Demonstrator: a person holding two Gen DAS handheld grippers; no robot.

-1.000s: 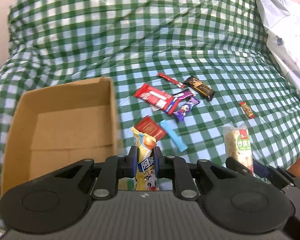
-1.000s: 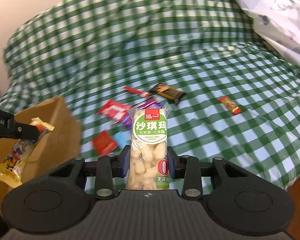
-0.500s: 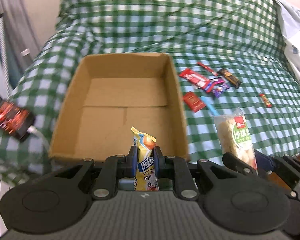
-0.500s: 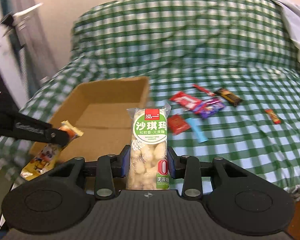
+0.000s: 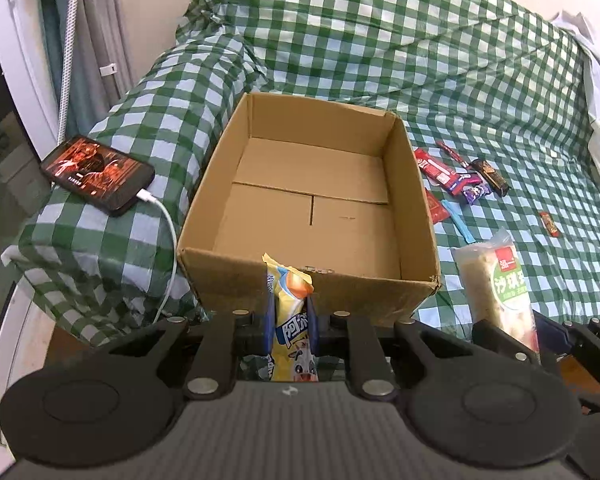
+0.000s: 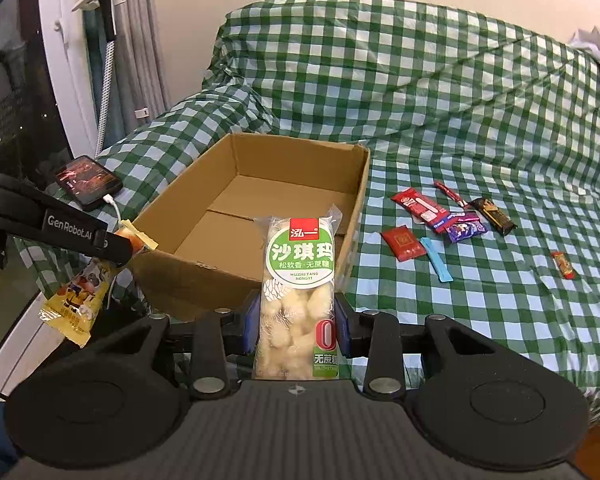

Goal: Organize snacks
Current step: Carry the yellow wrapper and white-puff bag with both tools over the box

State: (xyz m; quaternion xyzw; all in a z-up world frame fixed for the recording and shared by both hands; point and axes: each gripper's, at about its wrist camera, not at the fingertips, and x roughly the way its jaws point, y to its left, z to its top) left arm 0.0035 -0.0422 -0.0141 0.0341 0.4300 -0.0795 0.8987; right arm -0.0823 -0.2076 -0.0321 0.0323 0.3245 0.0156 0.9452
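Note:
My left gripper (image 5: 290,318) is shut on a yellow snack packet (image 5: 290,332), held in front of the near wall of an open, empty cardboard box (image 5: 312,284) on the green checked bed. My right gripper (image 6: 298,320) is shut on a clear and green bag of pale puffed snacks (image 6: 298,280), held just right of the left gripper, near the box's (image 6: 204,272) front corner. That bag also shows in the left wrist view (image 5: 500,288). The yellow packet (image 6: 80,296) hangs from the left gripper in the right wrist view.
Several small snack bars and sachets (image 5: 456,178) lie on the checked cover (image 5: 380,40) right of the box, with one red piece (image 5: 549,224) farther right. A lit phone (image 5: 96,174) on a white cable lies left of the box. Curtains and a pole stand at the left.
Both grippers have swung left and pulled back with their snacks. The box now sits straight ahead and the phone has come into full view.

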